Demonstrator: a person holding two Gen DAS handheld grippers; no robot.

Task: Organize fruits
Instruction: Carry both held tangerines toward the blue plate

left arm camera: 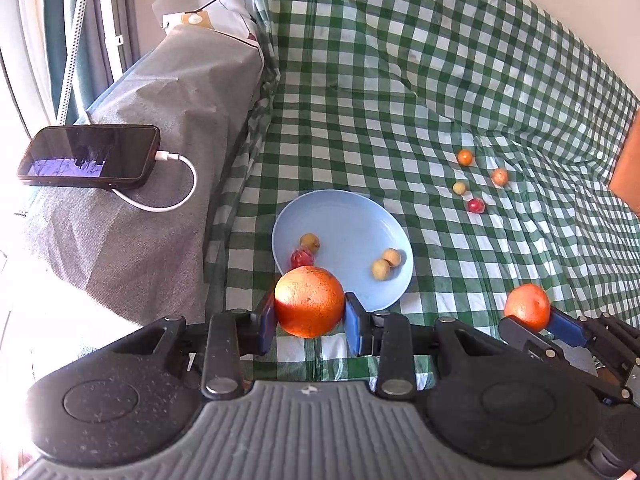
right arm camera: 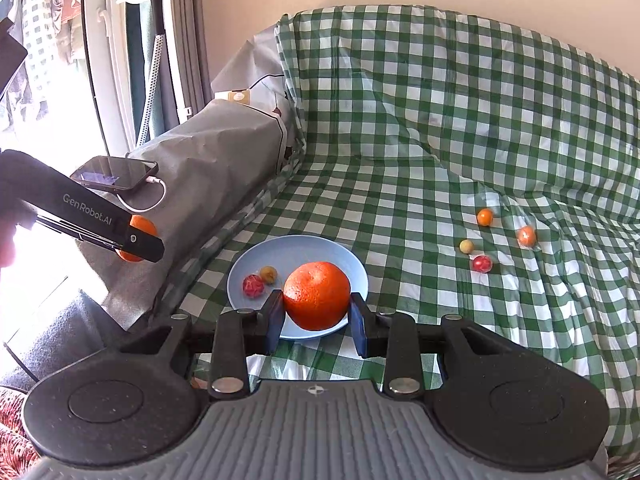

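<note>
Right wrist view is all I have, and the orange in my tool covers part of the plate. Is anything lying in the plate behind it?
Observer: Yes. Two pale small fruits lie side by side in the plate, toward its right side, away from the red one you can see.
Operator: I see the left tool only side-on. Does it really have its orange?
Observer: It does. The left tool has a blue pad pressed on each side of its orange.
</note>
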